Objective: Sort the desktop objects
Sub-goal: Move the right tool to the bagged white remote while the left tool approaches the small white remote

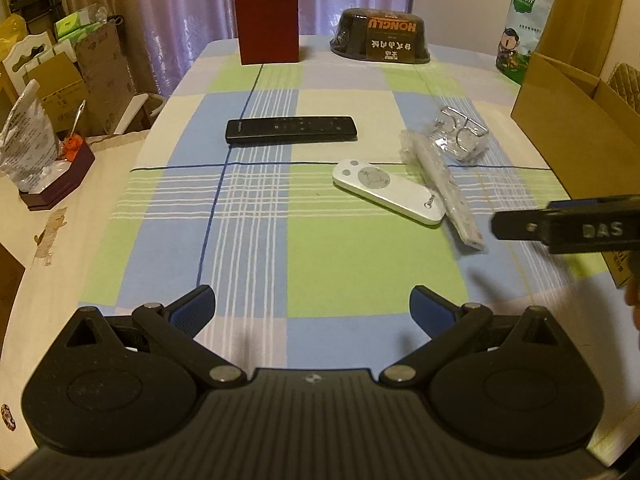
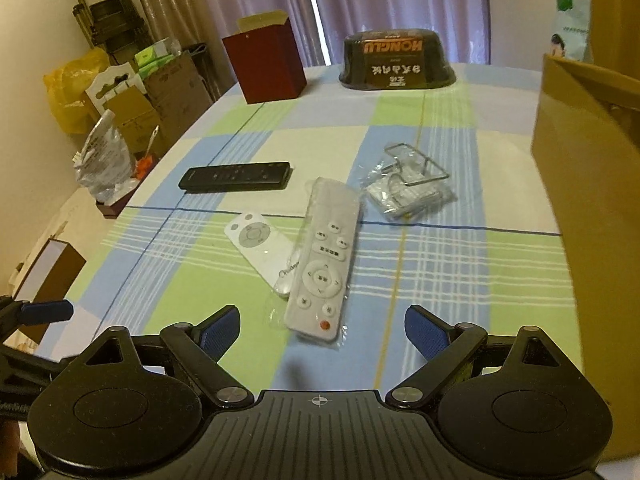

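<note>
Both the left gripper [image 1: 312, 304] and right gripper [image 2: 322, 326] hover with jaws wide, empty, above the desk [image 1: 360, 272]; the bagged white remote [image 2: 322, 258] lies just beyond the right one.

Crinkly clear plastic on white remote [image 2: 322, 264]

Bare tablecloth [image 1: 360, 272] ahead; cardboard box [image 2: 592, 168] walls right.

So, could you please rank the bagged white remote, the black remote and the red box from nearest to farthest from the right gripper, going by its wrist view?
1. Bagged white remote, just ahead.
2. Black remote, mid-table, left.
3. Red box, far edge, left.
</note>
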The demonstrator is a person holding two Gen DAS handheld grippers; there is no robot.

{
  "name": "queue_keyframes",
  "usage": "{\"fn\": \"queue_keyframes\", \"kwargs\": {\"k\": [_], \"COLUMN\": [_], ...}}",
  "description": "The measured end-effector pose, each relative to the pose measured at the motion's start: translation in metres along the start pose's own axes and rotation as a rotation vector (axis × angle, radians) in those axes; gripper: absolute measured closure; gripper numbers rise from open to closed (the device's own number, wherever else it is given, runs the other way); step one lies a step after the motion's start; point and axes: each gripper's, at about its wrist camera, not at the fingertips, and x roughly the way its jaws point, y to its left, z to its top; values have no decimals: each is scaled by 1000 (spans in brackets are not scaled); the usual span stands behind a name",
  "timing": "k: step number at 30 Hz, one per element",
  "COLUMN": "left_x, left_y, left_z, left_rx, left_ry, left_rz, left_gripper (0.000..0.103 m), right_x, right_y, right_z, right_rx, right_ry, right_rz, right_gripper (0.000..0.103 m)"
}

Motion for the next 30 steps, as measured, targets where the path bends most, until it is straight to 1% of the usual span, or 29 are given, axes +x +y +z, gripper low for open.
{"fn": "queue_keyframes", "kwargs": {"k": [1, 2, 3, 4, 6, 8, 9, 10, 11, 14, 15, 16, 17, 18, 21, 24, 26, 28, 30], "left_x": [2, 4, 6, 7, 10, 13, 14, 15, 16, 20, 20, 21, 22, 23, 24, 23, 24, 27, 33], "left_y": [0, -1, -1, -1, -3, -4, -5, -6, -7, -10, -10, -11, -11, -12, -13, -15, -17, -19, -22], "left_z": [0, 1, 1, 1, 1, 1, 1, 1, 1, 1, 1, 0, 0, 0, 0, 2, 6, 10, 18], "left_rx": [0, -1, -3, -5, -5, -2, -1, 1, 3, 6, 8, 9, 9, 9, 15, 25, 35, 47, 38], "left_ry": [1, 3, 4, 6, 7, 8, 10, 11, 13, 17, 19, 21, 23, 26, 27, 23, 18, 16, 17], "left_rz": [-2, -5, -8, -10, -16, -19, -21, -23, -25, -32, -32, -32, -33, -33, -32, -37, -45, -48, -54], "left_gripper": [1, 1, 1, 1, 1, 1, 1, 1, 1, 1, 1, 1, 1, 1, 1, 1, 1, 1, 1], "right_x": [5, 10, 14, 18, 25, 30, 32, 35, 36, 40, 41, 42, 43, 43, 41, 34, 25, 16, 8], "right_y": [-2, -4, -6, -9, -14, -15, -16, -16, -16, -16, -15, -13, -11, -9, -4, -8, -11, -15, -20], "right_z": [1, 2, 3, 3, 3, 2, 2, 2, 2, 3, 3, 3, 3, 3, 1, -3, -9, -16, -26], "right_rx": [7, 14, 21, 38, 68, 71, 70, 72, 74, 80, 70, 51, 31, 3, -62, -97, -127, -153, -177], "right_ry": [6, 12, 18, 20, 21, 21, 23, 27, 27, 27, 29, 33, 36, 41, 52, 64, 69, 76, 76], "right_rz": [6, 13, 19, 25, 32, 45, 51, 55, 56, 56, 47, 30, 14, -8, -64, -113, -151, -185, -225], "right_gripper": [12, 26, 31, 34, 34, 35, 38, 47, 50, 51, 52, 55, 62, 63, 65, 66, 69, 69, 69]}}
